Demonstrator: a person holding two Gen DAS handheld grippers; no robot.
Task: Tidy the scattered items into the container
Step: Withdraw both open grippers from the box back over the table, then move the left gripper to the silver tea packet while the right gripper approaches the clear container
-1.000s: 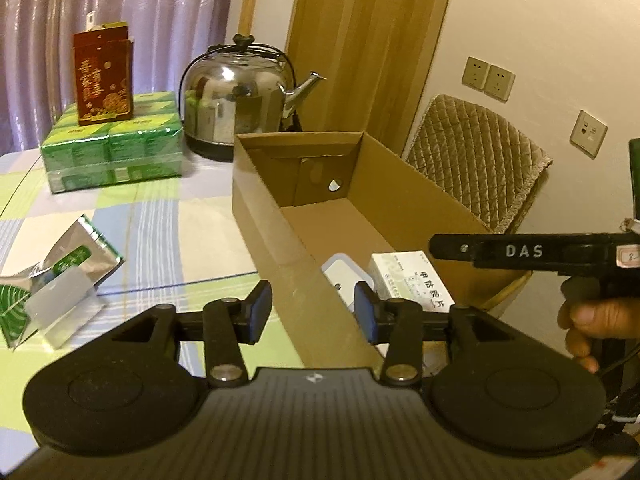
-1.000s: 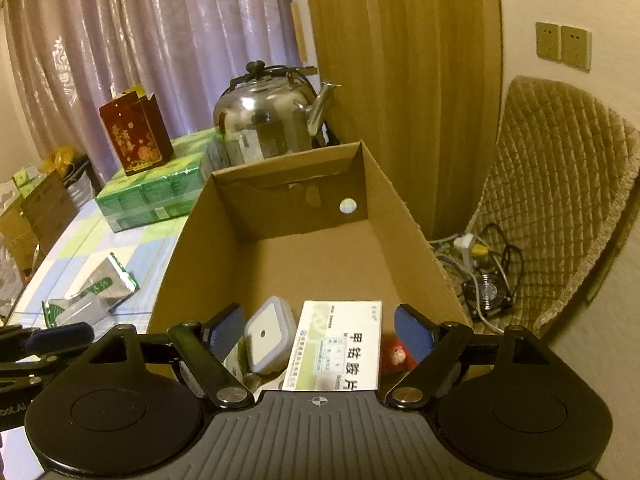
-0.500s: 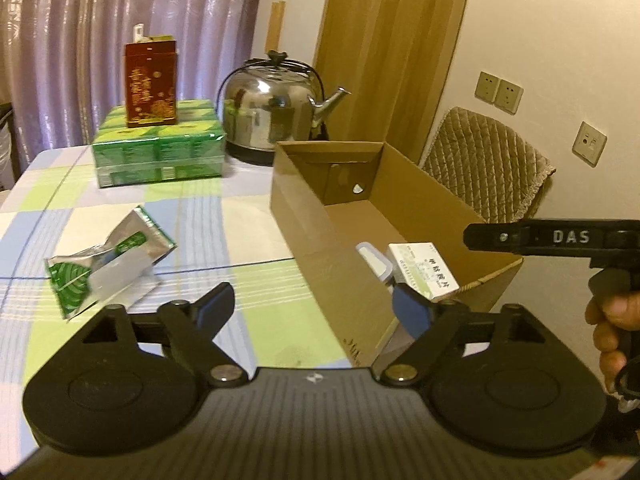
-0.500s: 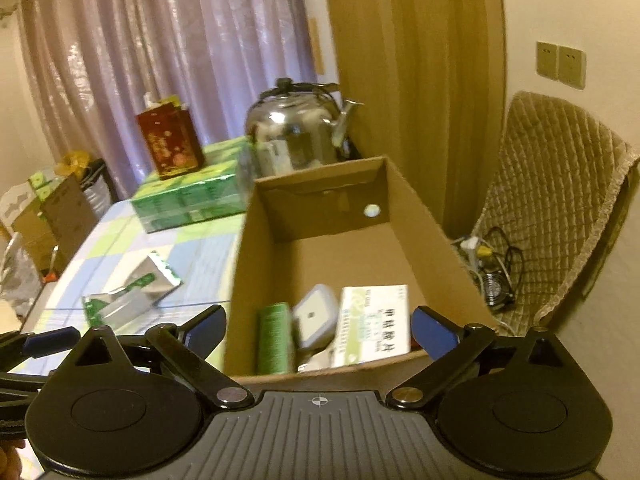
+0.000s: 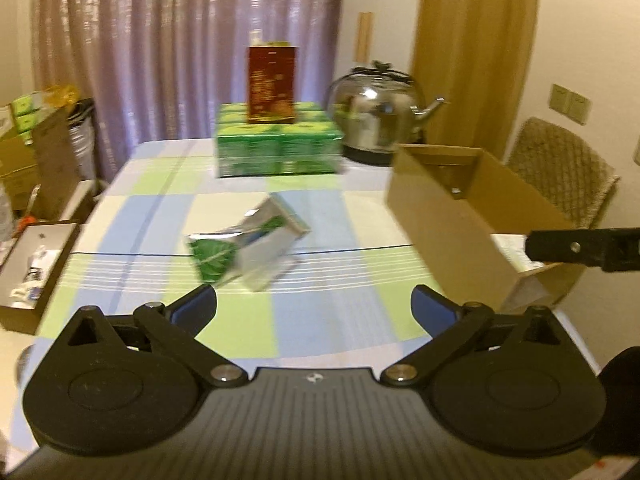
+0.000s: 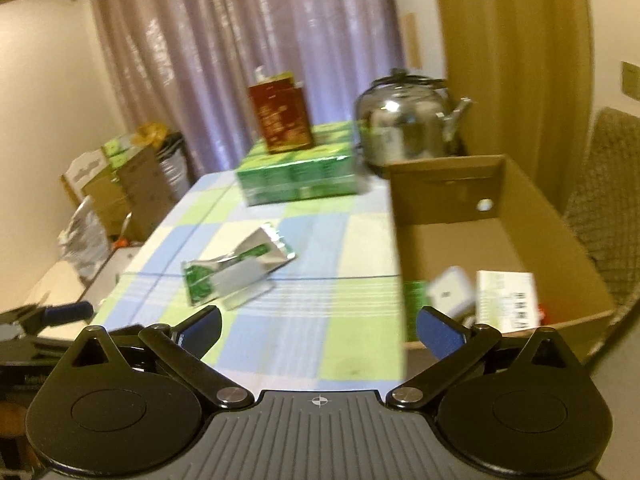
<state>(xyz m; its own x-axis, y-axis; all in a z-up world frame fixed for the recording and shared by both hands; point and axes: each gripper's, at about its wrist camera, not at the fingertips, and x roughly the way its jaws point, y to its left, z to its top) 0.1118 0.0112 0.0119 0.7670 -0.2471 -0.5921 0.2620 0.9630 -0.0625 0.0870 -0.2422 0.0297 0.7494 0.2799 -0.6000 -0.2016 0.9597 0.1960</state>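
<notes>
Silver and green foil packets point(image 5: 244, 246) point(image 6: 236, 276) lie in a loose heap on the checked tablecloth, ahead of both grippers. The open cardboard box point(image 5: 476, 220) point(image 6: 496, 188) stands at the table's right edge. Inside it I see a white medicine box point(image 6: 506, 300), a white lidded case point(image 6: 452, 290) and a green item point(image 6: 416, 304). My left gripper point(image 5: 314, 312) is open and empty, well short of the packets. My right gripper point(image 6: 318, 330) is also open and empty, near the box's front left corner.
A green wrapped multipack point(image 5: 278, 146) with a red carton point(image 5: 272, 84) on top stands at the back. A steel kettle point(image 5: 378, 114) sits beside it. A quilted chair point(image 5: 560, 176) is right of the table. Boxes and clutter point(image 5: 32, 264) fill the floor at left.
Both grippers pulled back from the box and swung left toward the table's middle. Their jaws opened wider. The foil packets now lie ahead, between the fingers of each view.
</notes>
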